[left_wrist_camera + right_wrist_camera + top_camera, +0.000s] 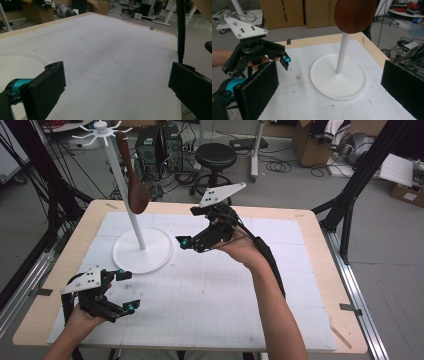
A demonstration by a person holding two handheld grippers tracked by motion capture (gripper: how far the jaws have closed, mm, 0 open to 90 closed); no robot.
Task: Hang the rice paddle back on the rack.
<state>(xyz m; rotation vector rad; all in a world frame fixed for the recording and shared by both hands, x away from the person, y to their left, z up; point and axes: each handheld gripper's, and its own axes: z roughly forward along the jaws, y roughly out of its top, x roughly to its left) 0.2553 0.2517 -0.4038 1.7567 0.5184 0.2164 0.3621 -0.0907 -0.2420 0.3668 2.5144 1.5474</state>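
Now both tongs released, spoon hanging on the stand.
I hold my right tongs (184, 243) facing the wooden spoon (138, 196), probably lining up; left tongs (126, 290) rest low over the desk (320, 250), parked clear.

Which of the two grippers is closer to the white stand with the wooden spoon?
The right gripper, raised above the mat with its fingers pointing at the white stand. The left gripper sits low near the table's front-left corner, farther from the wooden spoon.

A brown wooden spoon (136, 180) hangs bowl-down from the white stand (142, 251).
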